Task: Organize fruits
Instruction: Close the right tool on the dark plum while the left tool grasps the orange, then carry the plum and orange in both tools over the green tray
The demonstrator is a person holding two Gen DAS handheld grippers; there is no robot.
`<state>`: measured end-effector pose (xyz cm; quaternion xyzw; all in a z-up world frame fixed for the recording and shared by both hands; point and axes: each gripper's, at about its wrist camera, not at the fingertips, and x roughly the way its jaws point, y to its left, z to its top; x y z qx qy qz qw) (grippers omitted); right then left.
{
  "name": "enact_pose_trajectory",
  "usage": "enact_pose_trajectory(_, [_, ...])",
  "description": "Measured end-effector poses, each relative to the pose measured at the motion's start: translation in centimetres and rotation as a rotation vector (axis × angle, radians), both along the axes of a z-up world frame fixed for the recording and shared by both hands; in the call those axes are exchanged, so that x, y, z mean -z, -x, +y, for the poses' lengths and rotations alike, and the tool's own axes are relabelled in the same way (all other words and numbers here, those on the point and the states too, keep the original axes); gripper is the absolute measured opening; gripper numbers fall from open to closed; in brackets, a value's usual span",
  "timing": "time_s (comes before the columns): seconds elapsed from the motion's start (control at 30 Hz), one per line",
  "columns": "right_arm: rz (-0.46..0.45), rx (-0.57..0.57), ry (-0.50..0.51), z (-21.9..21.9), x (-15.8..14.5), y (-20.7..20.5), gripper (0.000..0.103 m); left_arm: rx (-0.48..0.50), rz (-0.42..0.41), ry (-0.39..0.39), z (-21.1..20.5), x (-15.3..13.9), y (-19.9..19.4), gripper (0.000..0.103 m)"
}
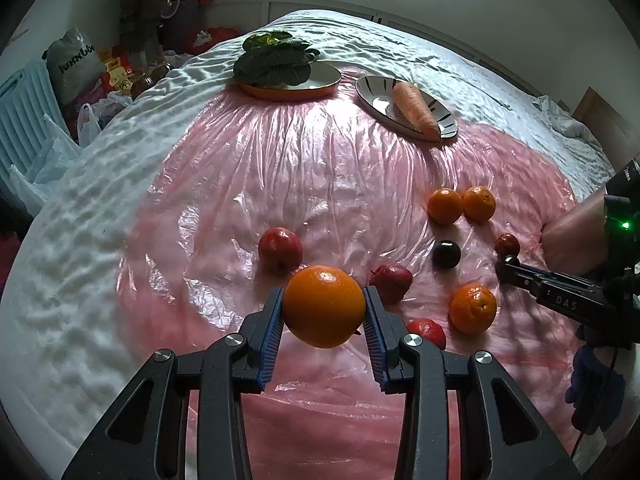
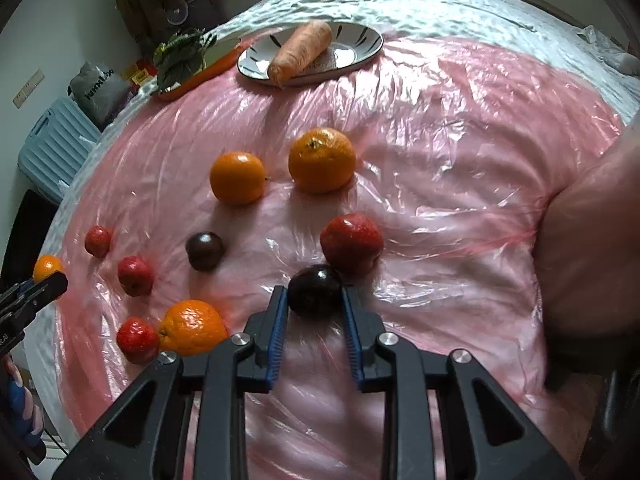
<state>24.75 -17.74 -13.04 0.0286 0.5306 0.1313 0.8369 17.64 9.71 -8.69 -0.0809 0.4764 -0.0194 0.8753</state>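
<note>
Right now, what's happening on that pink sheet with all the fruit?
A person is sorting fruit with two handheld grippers. The left gripper is shut on an orange, lifted off the pink plastic sheet. The right gripper is shut on a dark plum lying beside a red apple. More oranges, apples and a second plum lie loose; a carrot sits on the striped plate.

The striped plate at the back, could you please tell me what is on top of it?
A carrot lies across the striped plate, its thin end reaching over the rim. The plate beneath the carrot is hidden.
</note>
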Motion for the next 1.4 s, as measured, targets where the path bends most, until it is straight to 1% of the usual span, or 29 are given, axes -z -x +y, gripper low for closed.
enact_pose_trajectory(0.1, [-0.027, 0.001, -0.005, 0.0, -0.7, 0.5, 0.042, -0.002, -0.005, -0.002, 0.0, -0.3, 0.0, 0.033])
enact_pose_trajectory(0.37, [-0.06, 0.011, -0.042, -0.3, -2.0, 2.1, 0.042, 0.007, -0.009, -0.014, -0.3, -0.9, 0.0, 0.033])
enact_pose_trajectory(0.57, [-0.059, 0.018, -0.048, -0.8, -1.8, 3.1, 0.042, 0.016, -0.012, -0.023, -1.1, -1.3, 0.1, 0.033])
enact_pose_trajectory(0.67, [-0.058, 0.025, -0.064, -1.3, -2.1, 4.2, 0.042, 0.036, -0.011, -0.025, -1.8, -1.5, 0.3, 0.033])
enact_pose_trajectory(0.87, [-0.068, 0.019, -0.096, -2.2, -4.0, 7.3, 0.042, 0.109, -0.007, -0.021, -4.3, -2.8, 1.4, 0.033])
enact_pose_trajectory(1.03, [-0.063, 0.027, -0.103, -4.4, -5.5, 10.3, 0.042, 0.203, 0.0, -0.011, -8.2, -4.0, 3.0, 0.033])
enact_pose_trajectory(1.17, [-0.05, 0.065, -0.092, -7.6, -6.3, 12.5, 0.042, 0.306, 0.007, 0.005, -12.7, -4.9, 4.2, 0.033])
enact_pose_trajectory(1.3, [-0.04, 0.139, -0.053, -12.7, -7.0, 14.5, 0.042, 0.433, 0.013, 0.041, -18.5, -5.4, 5.7, 0.033])
enact_pose_trajectory(1.4, [-0.041, 0.223, -0.02, -17.8, -7.6, 15.6, 0.042, 0.539, 0.019, 0.072, -23.8, -5.8, 6.7, 0.033])
